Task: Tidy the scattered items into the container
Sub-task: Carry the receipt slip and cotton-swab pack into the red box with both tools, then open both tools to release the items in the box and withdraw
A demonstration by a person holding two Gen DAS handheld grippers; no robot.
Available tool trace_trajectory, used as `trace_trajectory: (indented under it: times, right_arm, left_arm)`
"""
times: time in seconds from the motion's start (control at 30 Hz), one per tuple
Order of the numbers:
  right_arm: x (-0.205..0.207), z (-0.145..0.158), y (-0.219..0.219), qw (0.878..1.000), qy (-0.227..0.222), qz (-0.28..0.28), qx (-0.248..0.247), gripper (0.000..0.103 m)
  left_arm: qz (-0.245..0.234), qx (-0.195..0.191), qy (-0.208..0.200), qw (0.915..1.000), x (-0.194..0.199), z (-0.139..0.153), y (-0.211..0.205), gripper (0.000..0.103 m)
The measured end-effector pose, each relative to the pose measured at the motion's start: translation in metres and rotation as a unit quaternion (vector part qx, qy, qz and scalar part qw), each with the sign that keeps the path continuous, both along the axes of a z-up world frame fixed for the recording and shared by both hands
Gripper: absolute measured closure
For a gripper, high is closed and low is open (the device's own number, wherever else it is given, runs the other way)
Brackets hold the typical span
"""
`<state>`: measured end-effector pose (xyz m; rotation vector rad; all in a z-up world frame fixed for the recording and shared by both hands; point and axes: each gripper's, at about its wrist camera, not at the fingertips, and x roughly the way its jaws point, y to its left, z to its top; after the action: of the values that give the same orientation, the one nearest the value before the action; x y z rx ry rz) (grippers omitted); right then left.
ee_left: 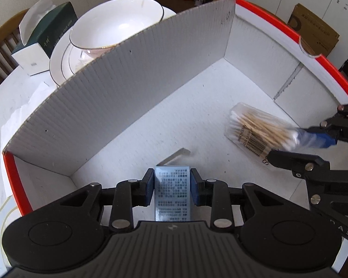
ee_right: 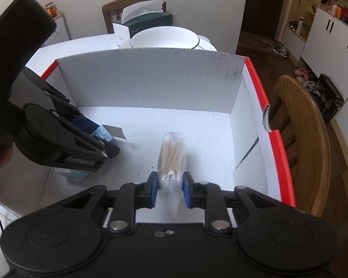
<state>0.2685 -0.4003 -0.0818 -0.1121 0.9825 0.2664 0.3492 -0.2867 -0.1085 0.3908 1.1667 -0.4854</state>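
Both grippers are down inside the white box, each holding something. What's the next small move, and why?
Probably open both grippers and let go. The left gripper is shut on the small blue carton, low over the floor of the white box, and the right gripper holds the bag of cotton swabs just above that floor. Both items are already within the walls, so releasing should drop them safely.

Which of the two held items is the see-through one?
The cotton swab bag in the right gripper: clear plastic with wooden sticks showing through. The small box in the left gripper is opaque blue with printed text.
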Motion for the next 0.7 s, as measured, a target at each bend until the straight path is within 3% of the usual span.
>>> trace_trajectory:
  times: [0.27,0.33,0.4,0.47,0.7]
  right_arm:
    - [0.001,-0.001,-0.001,1.0,0.01,0.005,-0.001,0.073]
    - [0.0,-0.001,-0.002,1.0,0.011,0.005,-0.003,0.071]
    - [-0.002,0.0,-0.004,1.0,0.01,0.005,-0.002,0.064]
    - [-0.004,0.003,-0.006,1.0,0.004,0.006,0.001,0.054]
    - [-0.01,0.015,-0.008,1.0,-0.007,0.01,0.009,0.054]
  left_arm:
    - [0.001,-0.005,0.003,1.0,-0.005,0.005,0.005,0.072]
    - [-0.001,-0.003,0.0,1.0,-0.007,0.007,0.006,0.064]
    - [-0.004,-0.004,-0.012,0.9999,-0.011,0.009,0.007,0.038]
    - [-0.01,-0.01,-0.02,0.9997,-0.014,0.012,0.007,0.037]
    - [-0.017,-0.027,-0.044,0.9985,-0.026,0.025,0.009,0.037]
